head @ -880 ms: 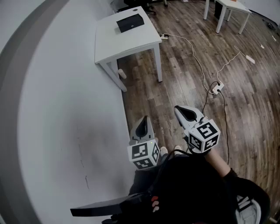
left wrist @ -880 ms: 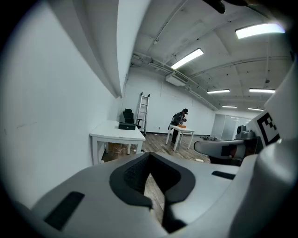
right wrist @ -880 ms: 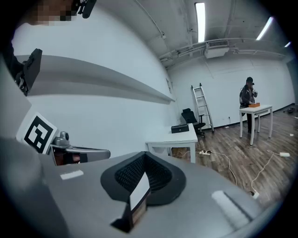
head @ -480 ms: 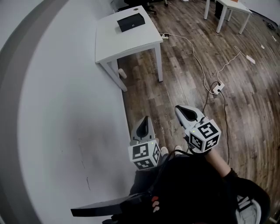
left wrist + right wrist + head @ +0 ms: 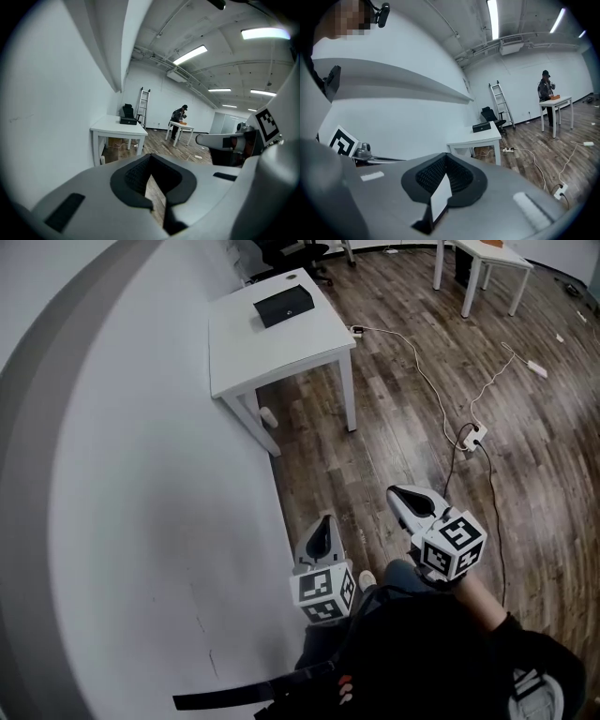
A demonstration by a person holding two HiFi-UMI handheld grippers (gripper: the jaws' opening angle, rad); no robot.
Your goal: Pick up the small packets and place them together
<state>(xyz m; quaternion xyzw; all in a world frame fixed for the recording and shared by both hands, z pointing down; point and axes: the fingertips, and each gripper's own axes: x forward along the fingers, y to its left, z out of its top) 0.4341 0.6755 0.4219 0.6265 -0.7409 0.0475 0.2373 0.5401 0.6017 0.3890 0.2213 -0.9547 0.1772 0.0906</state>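
Observation:
No small packets show in any view. In the head view my left gripper (image 5: 322, 532) is held close to the white wall, shut and holding nothing. My right gripper (image 5: 412, 501) hangs beside it over the wood floor, also shut and holding nothing. Both point ahead towards a white table (image 5: 272, 338) that carries a black box (image 5: 284, 304). In the left gripper view the left gripper (image 5: 152, 187) shows only a thin slit between its pads. The right gripper (image 5: 440, 197) looks the same in its own view, with the table (image 5: 476, 136) beyond.
A white wall (image 5: 122, 484) runs along my left. White cables and a power strip (image 5: 471, 432) lie on the floor to the right. Farther off, a person (image 5: 544, 89) stands at a second white table (image 5: 478, 254), with a ladder (image 5: 499, 101) and an office chair behind.
The whole head view has shifted: the table and both grippers now sit lower and a little further right in the picture. Both grippers stay shut, side by side as before.

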